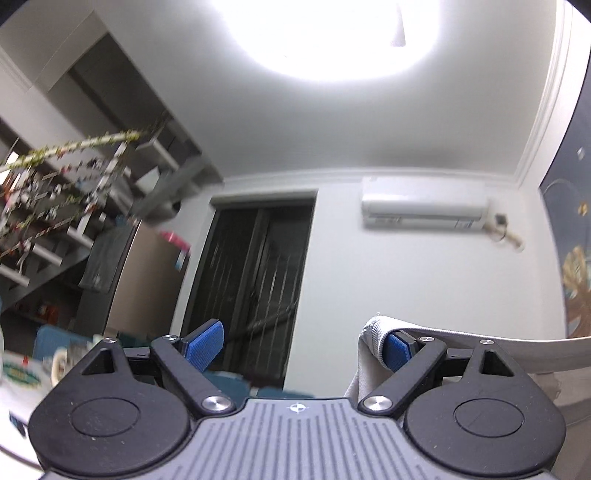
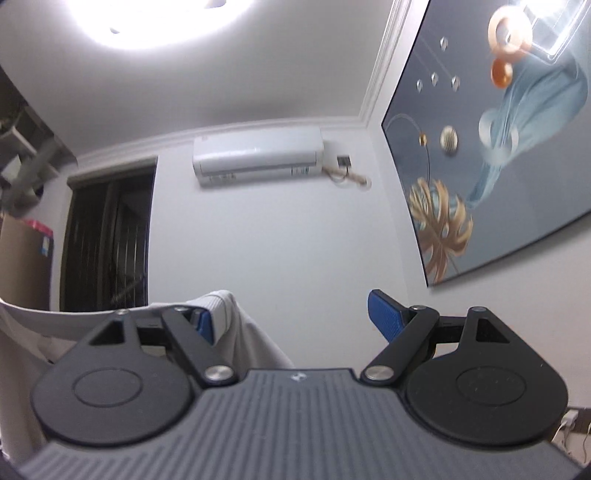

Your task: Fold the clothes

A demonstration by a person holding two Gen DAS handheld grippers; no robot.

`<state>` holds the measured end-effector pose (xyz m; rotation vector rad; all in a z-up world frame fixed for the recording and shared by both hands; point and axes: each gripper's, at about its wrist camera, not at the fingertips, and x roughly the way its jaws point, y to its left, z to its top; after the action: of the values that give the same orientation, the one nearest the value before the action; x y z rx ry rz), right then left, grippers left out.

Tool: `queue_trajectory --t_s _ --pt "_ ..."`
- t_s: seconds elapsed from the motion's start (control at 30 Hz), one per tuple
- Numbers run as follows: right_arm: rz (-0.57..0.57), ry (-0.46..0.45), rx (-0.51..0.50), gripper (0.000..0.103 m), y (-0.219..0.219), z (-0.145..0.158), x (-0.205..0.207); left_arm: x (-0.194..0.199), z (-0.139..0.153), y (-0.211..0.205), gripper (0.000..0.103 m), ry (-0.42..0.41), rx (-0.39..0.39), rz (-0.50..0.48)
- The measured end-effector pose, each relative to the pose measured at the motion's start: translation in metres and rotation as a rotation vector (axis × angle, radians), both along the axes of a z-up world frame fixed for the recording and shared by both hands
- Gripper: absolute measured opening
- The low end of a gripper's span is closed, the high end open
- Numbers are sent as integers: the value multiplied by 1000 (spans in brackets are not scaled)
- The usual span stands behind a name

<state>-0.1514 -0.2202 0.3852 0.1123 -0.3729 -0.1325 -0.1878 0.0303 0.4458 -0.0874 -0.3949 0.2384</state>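
Note:
A light grey garment with a ribbed hem hangs over the right finger of my left gripper, and a band of it runs off to the right edge. The jaws stand wide apart and no pad presses on the cloth. In the right wrist view the same garment is draped over the left finger of my right gripper, with cloth trailing down and to the left. These jaws are wide apart too, with nothing between the blue pads. Both grippers point upward toward the far wall.
Ahead are a white wall with an air conditioner, a dark doorway and a bright ceiling lamp. Shelves with a leafy branch stand at the left. A large picture hangs on the right wall.

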Motion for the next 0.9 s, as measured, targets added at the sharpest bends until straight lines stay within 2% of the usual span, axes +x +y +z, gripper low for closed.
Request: queue_trajectory --t_s 0.07,0.17,0.23,0.33,0.5,0.6,0.73,0.9 --pt "-8 -14 7 83 -5 10 -20 -20 17 -5 90 0 20 -25" --pt "-18 16 7 84 -12 9 -30 -32 24 -14 90 51 48 -60" --pt "-14 58 4 84 -16 2 -28 -25 16 -15 90 94 54 -81" --pt "12 139 26 84 -26 -21 -14 2 -15 -20 90 168 40 -123" --pt "32 280 62 84 -47 -78 37 95 -89 -15 90 303 -2 -194" --pt "21 365 67 84 -56 -115 85 162 -125 -15 90 376 20 -190" --pt "1 477 45 84 -67 -154 171 259 -163 -26 90 461 62 -165" --pt "-47 544 10 83 -78 -188 293 383 -194 -49 90 498 98 -136"
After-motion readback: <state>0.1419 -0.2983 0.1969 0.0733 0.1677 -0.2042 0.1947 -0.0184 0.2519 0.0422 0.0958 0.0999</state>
